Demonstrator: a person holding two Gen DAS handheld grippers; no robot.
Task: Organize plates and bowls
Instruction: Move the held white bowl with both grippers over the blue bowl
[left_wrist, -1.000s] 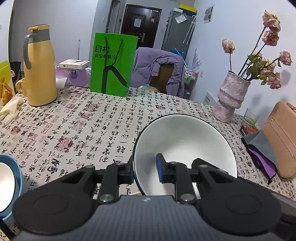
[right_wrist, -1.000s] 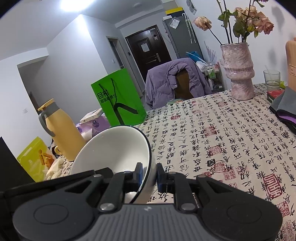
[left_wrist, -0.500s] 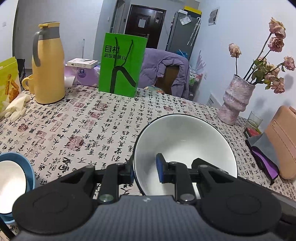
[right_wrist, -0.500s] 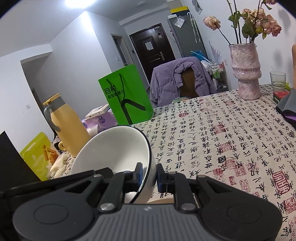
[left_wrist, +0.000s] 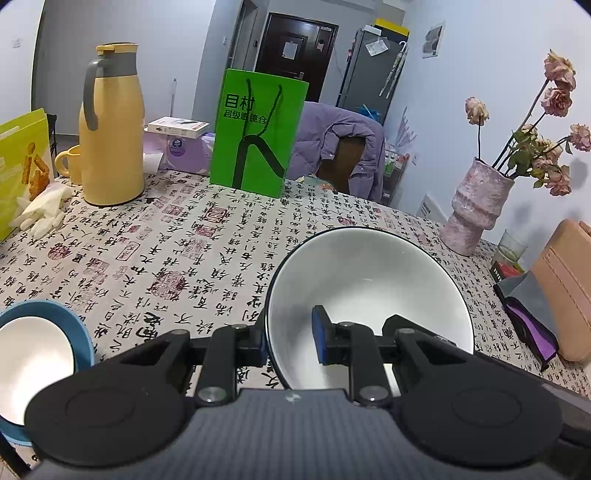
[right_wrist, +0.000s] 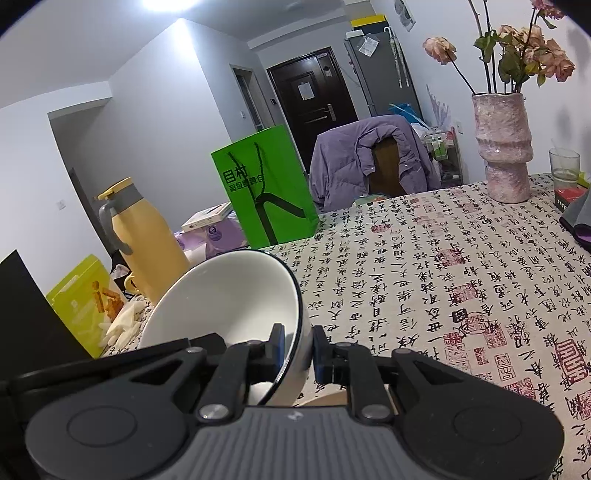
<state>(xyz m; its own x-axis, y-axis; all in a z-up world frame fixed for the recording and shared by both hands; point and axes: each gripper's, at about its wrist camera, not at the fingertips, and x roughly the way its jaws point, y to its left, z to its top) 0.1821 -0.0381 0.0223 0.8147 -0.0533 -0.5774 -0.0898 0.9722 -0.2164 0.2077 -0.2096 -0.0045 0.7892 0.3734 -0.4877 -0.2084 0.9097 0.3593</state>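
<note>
While both tools grip the same white bowl (left_wrist: 369, 280), the left gripper (left_wrist: 290, 338) is narrowed onto its left rim, one blue-padded finger inside the bowl and the other outside against the wall. The right gripper (right_wrist: 298, 350) pinches the opposite rim in the same way, its inner pad lying on the white interior and its outer pad on the outside wall. The white bowl (right_wrist: 229, 299) is glossy ceramic, deep and round, with a thin dark line along its lip; it is held tilted above the near part of the desk (left_wrist: 177, 258), its opening turned towards the left wrist camera. At the near left edge sits a second bowl (left_wrist: 33, 354), blue outside and white inside, resting on the desk and well apart from the held one. The desk wears a cloth printed with black calligraphy and red seals. Farther off stand a smooth yellow jug (left_wrist: 110, 136) with a grey collar, a flat green paper bag (left_wrist: 258, 133), and at the far right a rough, ribbed pink vase (left_wrist: 476, 206) of dried roses.
</note>
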